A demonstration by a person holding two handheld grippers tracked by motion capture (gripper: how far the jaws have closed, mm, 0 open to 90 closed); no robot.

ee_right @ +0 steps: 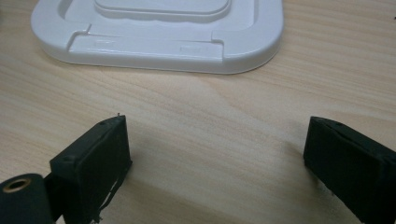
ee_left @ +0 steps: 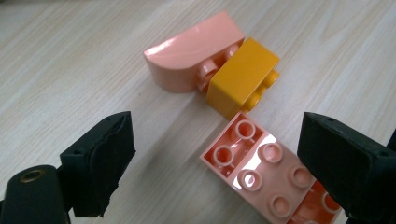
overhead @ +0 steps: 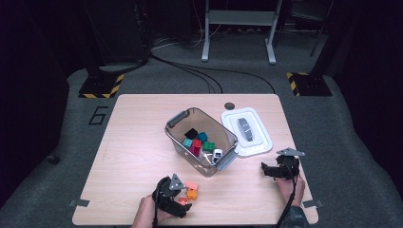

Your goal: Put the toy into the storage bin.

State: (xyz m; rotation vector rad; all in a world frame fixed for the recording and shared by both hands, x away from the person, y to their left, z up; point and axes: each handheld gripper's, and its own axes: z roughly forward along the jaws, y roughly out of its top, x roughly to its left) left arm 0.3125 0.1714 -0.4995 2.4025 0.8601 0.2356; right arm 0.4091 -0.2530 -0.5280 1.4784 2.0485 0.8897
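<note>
The left gripper point(overhead: 183, 199) sits low near the person's edge of the counter, its jaws spread wide and pressing on nothing. The right gripper point(overhead: 266, 170) rests farther right, pointing left, jaws likewise wide apart. Both forearms enter from below.

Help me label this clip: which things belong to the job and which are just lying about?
In the job:
left gripper, jaws open
pink flat brick
orange brick
pink rounded brick
clear bin of bricks

Lying about:
white lid
right gripper, open over bare table
</note>
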